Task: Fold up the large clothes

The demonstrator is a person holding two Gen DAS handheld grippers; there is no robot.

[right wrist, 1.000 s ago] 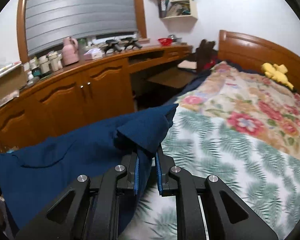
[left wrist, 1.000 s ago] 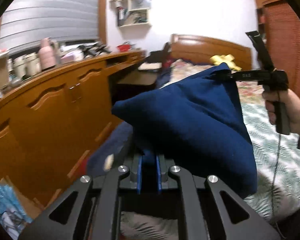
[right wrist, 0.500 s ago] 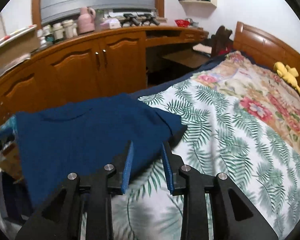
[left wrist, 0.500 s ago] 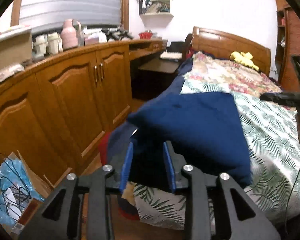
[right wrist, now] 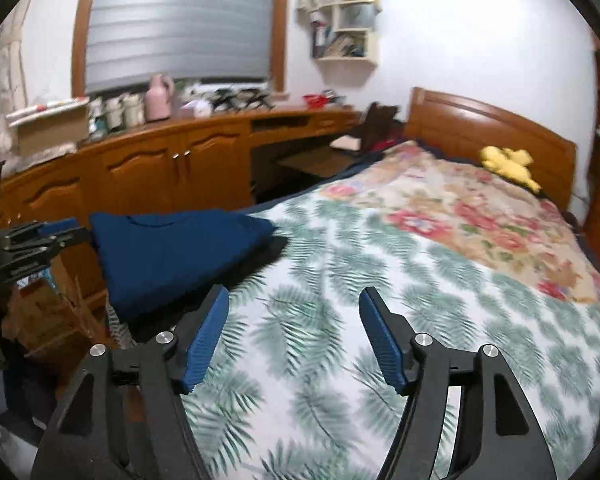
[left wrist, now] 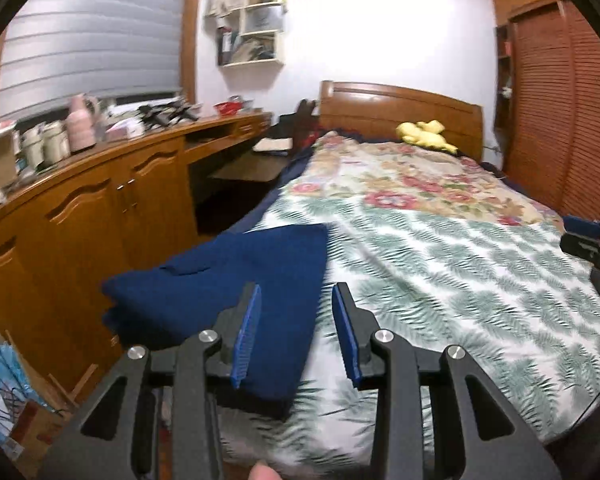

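A folded dark blue garment (left wrist: 236, 280) lies on the near left corner of the bed, partly overhanging its edge; it also shows in the right wrist view (right wrist: 172, 248). My left gripper (left wrist: 296, 304) is open and empty, just above the garment's near right part. My right gripper (right wrist: 294, 304) is open wide and empty above the leaf-print cover, to the right of the garment. The left gripper shows at the far left of the right wrist view (right wrist: 56, 232), and the right gripper at the right edge of the left wrist view (left wrist: 592, 240).
The bed (right wrist: 440, 272) has a leaf and flower print cover, a wooden headboard (left wrist: 400, 108) and a yellow plush toy (left wrist: 424, 138). Wooden cabinets (left wrist: 100, 208) with clutter on top run along the left. Boxes and bags (left wrist: 4, 392) sit on the floor.
Both grippers let go of the blue garment and opened. It dropped from mid-air to lie folded on the bed corner. Both grippers pulled back from it, and the right opened wider.
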